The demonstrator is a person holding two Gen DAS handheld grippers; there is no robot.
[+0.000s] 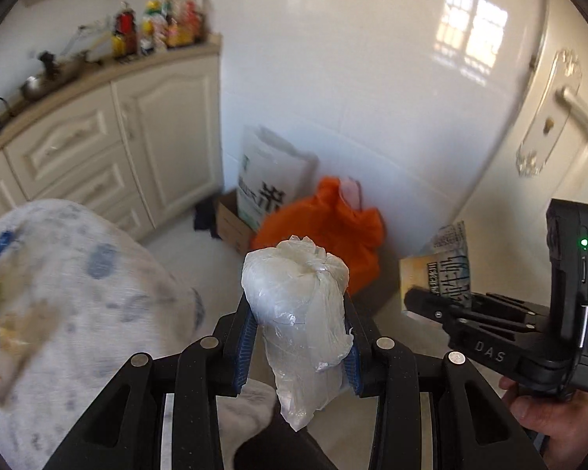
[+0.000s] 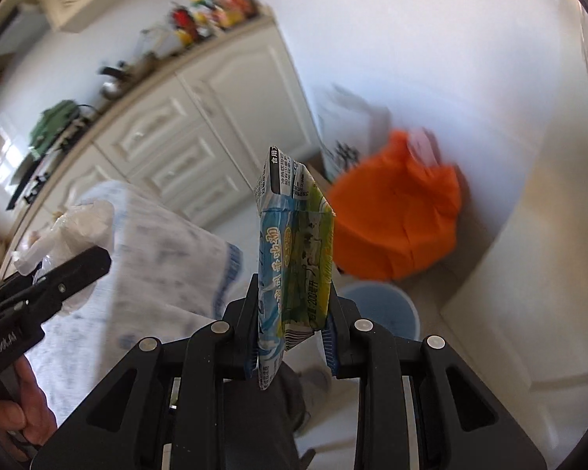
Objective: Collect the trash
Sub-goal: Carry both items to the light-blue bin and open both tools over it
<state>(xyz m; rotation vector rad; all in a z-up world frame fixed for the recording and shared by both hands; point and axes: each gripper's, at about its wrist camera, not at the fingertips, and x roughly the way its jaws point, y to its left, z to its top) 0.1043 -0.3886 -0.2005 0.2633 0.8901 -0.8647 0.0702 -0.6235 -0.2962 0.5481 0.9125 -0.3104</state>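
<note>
My left gripper (image 1: 297,346) is shut on a crumpled clear plastic bag bundle (image 1: 300,313) that stands up between its blue pads. In the right wrist view the same bundle (image 2: 78,231) shows at the left, in the left gripper (image 2: 64,280). My right gripper (image 2: 292,337) is shut on a flattened blue-and-green milk carton (image 2: 294,250), held upright. In the left wrist view that carton (image 1: 447,262) pokes from the right gripper (image 1: 423,301) at the right. A light blue bin (image 2: 380,307) sits on the floor just behind the carton.
An orange plastic bag (image 1: 333,231) lies on the floor by the white wall, with a printed sack (image 1: 266,180) and a cardboard box (image 1: 231,223) behind it. Cream cabinets (image 1: 98,145) run along the left. A table with a patterned cloth (image 1: 58,313) is close on the left. A door (image 1: 560,125) stands at the right.
</note>
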